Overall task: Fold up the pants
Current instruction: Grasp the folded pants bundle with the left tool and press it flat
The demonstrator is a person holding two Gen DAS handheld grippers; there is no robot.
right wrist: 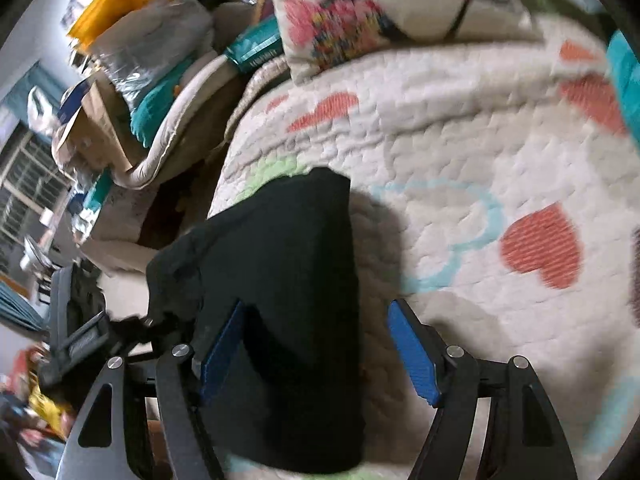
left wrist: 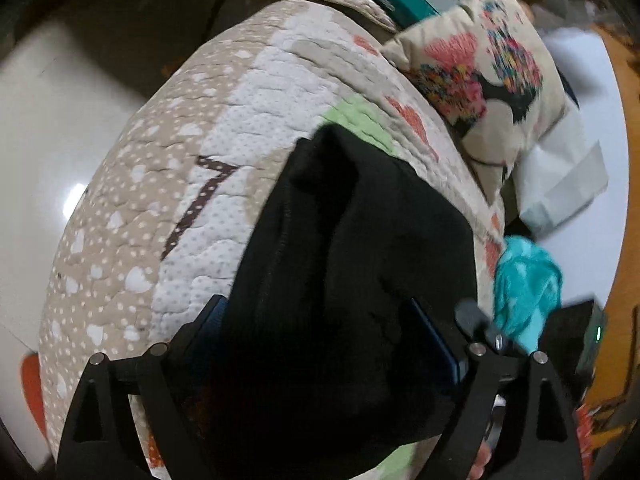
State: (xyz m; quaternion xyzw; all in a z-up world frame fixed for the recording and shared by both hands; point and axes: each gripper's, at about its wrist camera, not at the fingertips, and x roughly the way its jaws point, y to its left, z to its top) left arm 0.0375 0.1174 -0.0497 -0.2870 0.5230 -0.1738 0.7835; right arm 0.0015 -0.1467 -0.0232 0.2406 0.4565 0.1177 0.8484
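The black pants (left wrist: 360, 272) lie bunched on a quilted bedspread (left wrist: 248, 128) with hearts. In the left wrist view my left gripper (left wrist: 332, 344) is open, its blue pads either side of the black cloth, which fills the gap between them. In the right wrist view the pants (right wrist: 288, 280) show as a folded black band running away from me. My right gripper (right wrist: 320, 348) is open; the left pad (right wrist: 224, 348) touches the cloth, the right pad (right wrist: 412, 356) stands apart over the quilt (right wrist: 480, 140).
A flowered pillow (left wrist: 492, 72) lies at the far end of the bed, also in the right wrist view (right wrist: 360, 12). A teal cloth (left wrist: 528, 280) sits at the bed's right edge. Piled boxes and bags (right wrist: 132, 80) stand to the left. White floor (left wrist: 48, 128) lies beyond the bed edge.
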